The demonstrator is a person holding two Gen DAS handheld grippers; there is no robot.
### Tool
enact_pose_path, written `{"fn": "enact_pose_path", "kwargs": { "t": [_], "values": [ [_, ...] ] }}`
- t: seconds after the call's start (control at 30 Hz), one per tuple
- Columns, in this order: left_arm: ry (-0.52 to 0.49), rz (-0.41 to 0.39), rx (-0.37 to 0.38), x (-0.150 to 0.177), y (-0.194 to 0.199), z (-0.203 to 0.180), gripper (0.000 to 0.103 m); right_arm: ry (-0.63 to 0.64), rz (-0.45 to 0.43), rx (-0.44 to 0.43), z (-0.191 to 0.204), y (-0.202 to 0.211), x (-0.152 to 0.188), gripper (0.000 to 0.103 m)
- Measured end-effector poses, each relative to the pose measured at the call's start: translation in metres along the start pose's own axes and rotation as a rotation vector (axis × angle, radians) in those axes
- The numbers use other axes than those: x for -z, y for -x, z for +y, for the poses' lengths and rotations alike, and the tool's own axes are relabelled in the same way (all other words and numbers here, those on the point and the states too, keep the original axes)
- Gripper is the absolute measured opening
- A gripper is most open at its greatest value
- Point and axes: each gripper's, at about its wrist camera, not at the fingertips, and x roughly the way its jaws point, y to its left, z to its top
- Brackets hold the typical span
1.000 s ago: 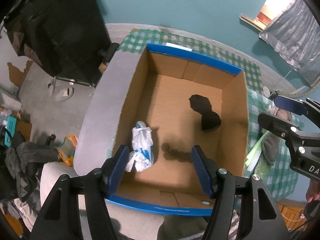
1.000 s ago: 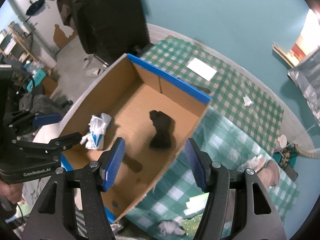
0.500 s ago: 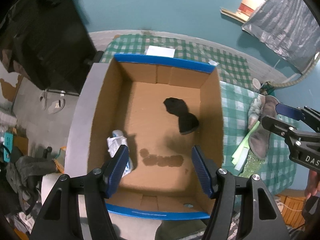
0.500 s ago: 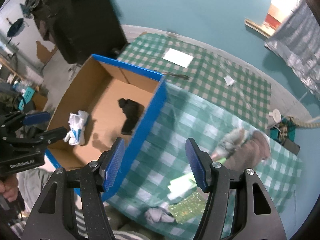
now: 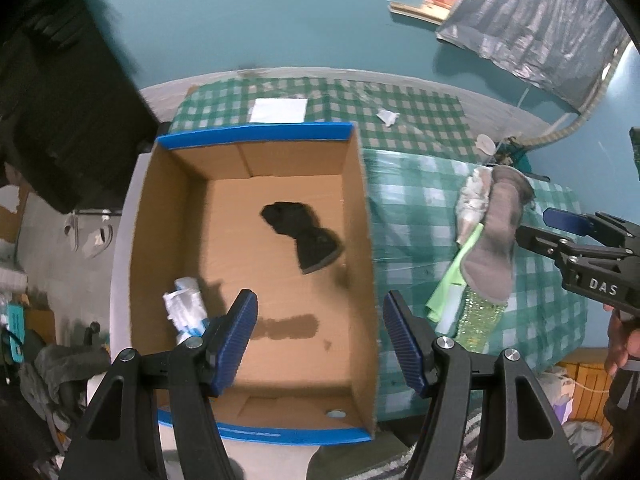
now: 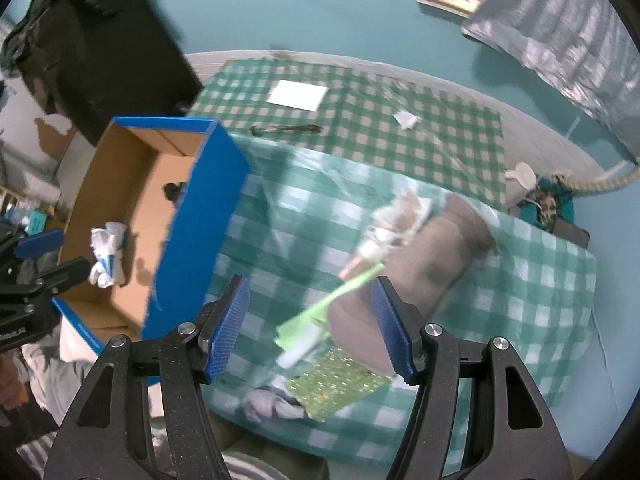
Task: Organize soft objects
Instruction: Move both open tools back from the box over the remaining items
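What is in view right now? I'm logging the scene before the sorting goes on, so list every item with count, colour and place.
cardboard box: one, brown with blue rim, left of the checked cloth
black sock: one, black, on the box floor
crumpled wrapper: one, white and blue, in the box by its left wall
checked cloth: one, green and white, covering the table
grey-brown soft item: one, on the cloth right of the box
pale crumpled fabric: one, cream, beside the grey-brown item
green strip: one, light green, by the grey-brown item
sequinned piece: one, green-gold, near cloth edge
white paper: one, far side of the cloth
left gripper: open, over the box
right gripper: open, over the soft pile
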Motion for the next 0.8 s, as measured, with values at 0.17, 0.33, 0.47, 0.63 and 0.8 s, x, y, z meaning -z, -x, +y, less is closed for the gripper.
{"fn": "enact_pose_path", "kwargs": {
  "t": [0.17, 0.33, 0.47, 0.63, 0.8],
  "values": [
    [-0.050, 0.003, 0.014, -0.003, -0.002, -0.024, 0.066, -0.060, 0.015, 0.023, -0.027, -0.005, 0.008, 0.070],
    [-0.111, 0.009, 0.017, -0.004, -0.006, -0.049, 0.067, -0.100, 0.039, 0.038, -0.050, -0.012, 0.015, 0.071],
    [-0.145, 0.018, 0.019, -0.004, -0.010, -0.065, 0.067, -0.129, 0.063, 0.041, -0.065, -0.021, 0.020, 0.071],
    [-0.176, 0.032, 0.022, -0.002, -0.017, -0.082, 0.067, -0.170, 0.099, 0.028, -0.080, -0.038, 0.025, 0.071],
    [-0.187, 0.058, 0.031, -0.002, -0.030, -0.095, 0.067, -0.240, 0.141, -0.005, -0.093, -0.060, 0.028, 0.071]
  ]
}}
